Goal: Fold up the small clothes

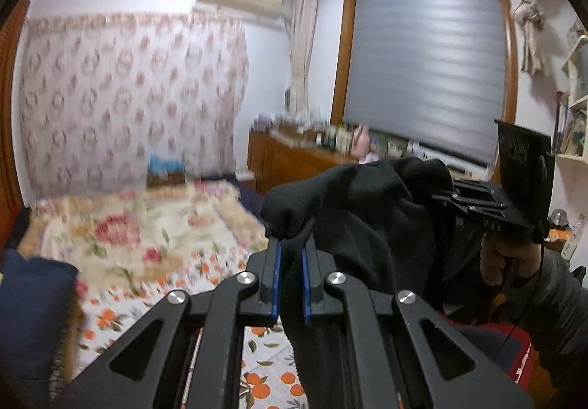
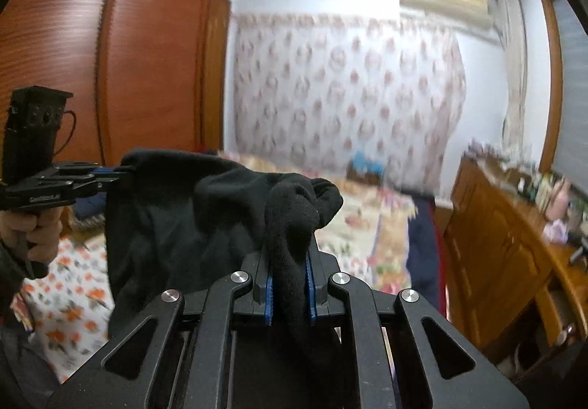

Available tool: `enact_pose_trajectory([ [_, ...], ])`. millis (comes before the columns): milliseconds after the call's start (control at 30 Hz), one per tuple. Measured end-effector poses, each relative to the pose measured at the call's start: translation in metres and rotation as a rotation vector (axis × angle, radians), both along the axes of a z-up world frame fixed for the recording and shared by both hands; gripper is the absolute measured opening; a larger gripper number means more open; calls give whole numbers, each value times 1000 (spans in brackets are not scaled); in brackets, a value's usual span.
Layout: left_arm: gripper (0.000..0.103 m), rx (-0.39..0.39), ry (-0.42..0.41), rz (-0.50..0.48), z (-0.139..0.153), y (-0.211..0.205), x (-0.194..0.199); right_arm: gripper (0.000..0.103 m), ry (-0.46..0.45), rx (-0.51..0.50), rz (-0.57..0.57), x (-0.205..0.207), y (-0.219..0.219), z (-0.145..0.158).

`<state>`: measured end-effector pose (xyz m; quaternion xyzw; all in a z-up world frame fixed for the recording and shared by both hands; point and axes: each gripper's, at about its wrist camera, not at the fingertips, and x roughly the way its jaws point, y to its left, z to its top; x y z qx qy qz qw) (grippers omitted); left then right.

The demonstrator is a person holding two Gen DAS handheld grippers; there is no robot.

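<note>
Left wrist view: my left gripper [image 1: 291, 247] has its blue pads pinched on a bunched edge of the black garment [image 1: 367, 217], which hangs in the air above the floral bedspread [image 1: 139, 236]; my right gripper [image 1: 446, 196] grips the cloth's far side. Right wrist view: my right gripper [image 2: 288, 273] clamps a thick fold of the black garment [image 2: 176, 210], and my left gripper [image 2: 123, 174] nips its far corner, near the wooden wardrobe [image 2: 110, 59].

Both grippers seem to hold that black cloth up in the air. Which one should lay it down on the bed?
Probably left: the left hand-held gripper pinches the cloth directly above the bed; the right hand-held gripper sits off its edge.
</note>
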<state>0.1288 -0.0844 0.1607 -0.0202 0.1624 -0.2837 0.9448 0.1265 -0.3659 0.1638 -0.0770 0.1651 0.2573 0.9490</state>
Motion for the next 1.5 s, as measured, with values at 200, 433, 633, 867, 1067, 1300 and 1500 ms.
enact_pose_trajectory([
  [200, 6, -8, -147, 45, 47, 36, -67, 10, -128, 34, 38, -60, 23, 45],
  [433, 6, 5, -179, 110, 68, 78, -85, 10, -168, 46, 140, -93, 54, 75],
  [633, 10, 86, -84, 199, 24, 99, -21, 10, -65, 41, 180, -45, 88, 58],
  [867, 36, 250, 218, 314, -95, 119, 108, 22, 239, -145, -26, 111, 134, -61],
  [1067, 41, 261, 305, 298, -141, 127, 106, 31, 344, -157, -70, 135, 110, -114],
  [1300, 42, 246, 352, 256, -156, 112, 56, 36, 351, -133, -29, 87, 105, -120],
  [1500, 42, 245, 403, 212, -179, 105, 6, 40, 392, -88, -3, 36, 99, -145],
])
